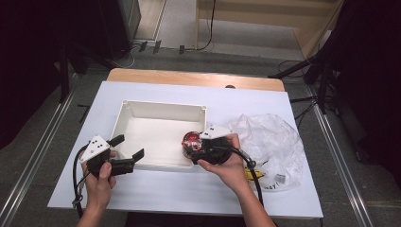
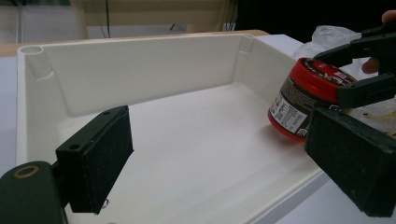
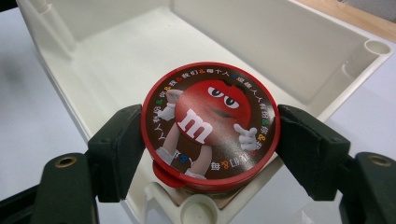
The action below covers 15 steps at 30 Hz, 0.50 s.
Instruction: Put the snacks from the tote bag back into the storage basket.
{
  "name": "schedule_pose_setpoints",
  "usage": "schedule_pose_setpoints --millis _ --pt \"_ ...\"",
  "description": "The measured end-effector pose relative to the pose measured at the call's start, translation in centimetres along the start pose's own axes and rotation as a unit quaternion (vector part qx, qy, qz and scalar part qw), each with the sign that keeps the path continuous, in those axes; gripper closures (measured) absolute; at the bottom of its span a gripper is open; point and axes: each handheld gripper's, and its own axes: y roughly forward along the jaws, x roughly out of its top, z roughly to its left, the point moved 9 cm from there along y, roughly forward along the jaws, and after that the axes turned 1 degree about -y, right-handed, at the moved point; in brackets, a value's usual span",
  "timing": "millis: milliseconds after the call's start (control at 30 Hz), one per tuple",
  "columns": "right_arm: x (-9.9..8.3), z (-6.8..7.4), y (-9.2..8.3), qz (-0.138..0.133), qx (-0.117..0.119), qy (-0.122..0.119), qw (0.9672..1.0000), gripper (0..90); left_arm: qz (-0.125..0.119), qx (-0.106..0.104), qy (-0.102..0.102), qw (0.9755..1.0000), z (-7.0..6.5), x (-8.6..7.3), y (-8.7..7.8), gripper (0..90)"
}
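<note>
A round candy tub (image 1: 191, 139) with a red cartoon lid (image 3: 210, 123) hangs tilted over the near right corner of the white tray (image 1: 163, 104). My right gripper (image 1: 193, 146) is shut on it, and in the right gripper view both pads press the lid's rim with the gripper (image 3: 211, 140) straddling it. The tub (image 2: 303, 100) leans against the tray's right wall; I cannot tell if it touches the floor. My left gripper (image 1: 128, 147) stands open at the tray's near left edge, its jaws (image 2: 219, 135) wide with nothing between them.
A crumpled clear plastic bag (image 1: 272, 142) lies right of the tray, with something yellow (image 1: 248, 174) in it. The white table cover (image 1: 189, 189) ends near my arms; a wooden strip (image 1: 194, 78) runs along the back. Dark stands flank the table.
</note>
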Motion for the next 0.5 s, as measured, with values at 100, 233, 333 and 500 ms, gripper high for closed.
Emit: schedule_pose_setpoints --millis 100,233,333,500 --pt "0.0 0.0 -0.1 0.001 0.002 0.001 1.0 26.6 0.001 0.0 0.001 1.0 0.0 0.0 0.0 8.2" --pt "-0.1 0.1 -0.1 0.003 0.001 -0.002 1.0 26.6 0.002 0.001 0.001 1.0 0.0 0.0 0.0 8.2" --pt "0.1 0.1 -0.3 -0.008 0.004 0.007 0.9999 48.0 0.002 0.001 0.001 1.0 0.0 0.0 0.0 8.2" --pt "0.6 -0.4 -1.3 -0.037 0.022 0.034 0.9985 36.4 0.002 0.0 0.001 1.0 0.0 -0.1 0.1 8.2"
